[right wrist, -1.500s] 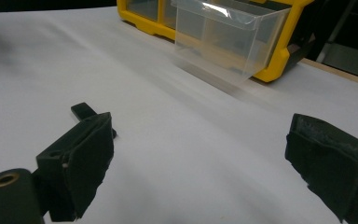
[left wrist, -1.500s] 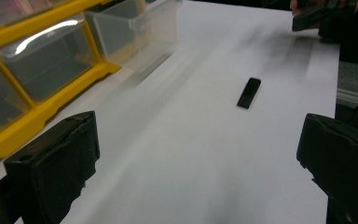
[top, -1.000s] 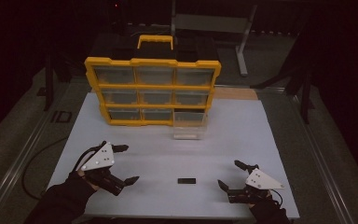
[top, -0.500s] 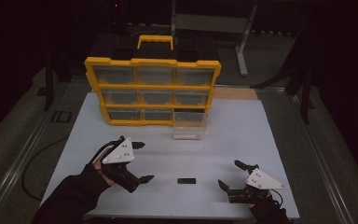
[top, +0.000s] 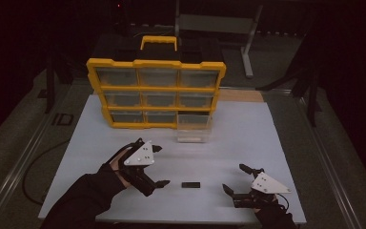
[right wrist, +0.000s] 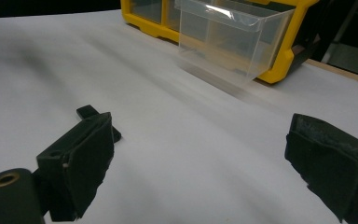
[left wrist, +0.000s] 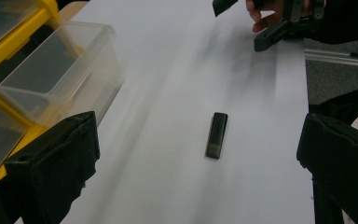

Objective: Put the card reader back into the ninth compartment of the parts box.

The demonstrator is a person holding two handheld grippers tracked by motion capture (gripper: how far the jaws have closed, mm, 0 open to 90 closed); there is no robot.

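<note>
Small black stick (top: 190, 184) lies flat on the white surface (top: 248, 143), near edge, between the two grippers and touching neither. Left gripper (top: 158, 166) sits just left of it, tilted, fingers spread wide; in the left gripper view the stick (left wrist: 216, 135) lies ahead, between the two fingers (left wrist: 60, 163) but closer to the right one. Right gripper (top: 236, 177) rests low at the near right, fingers spread too, nothing between them; its view has the stick (right wrist: 91, 114) half hidden behind its left finger. Clear drawer (top: 194, 128) is pulled out of the yellow organizer (top: 156, 93) on the far side, looks empty, likely the drop target. Risks as I judge them: stick is thin and flat, so fingers closing too high will skate over it or flick it toward the near edge and off the surface. Closing off-centre could spin it rather than pinch it. Left approach is angled, so one finger may hit the surface first and shove the stick. Light is dim and the stick is dark, so misjudging height is easy.
</note>
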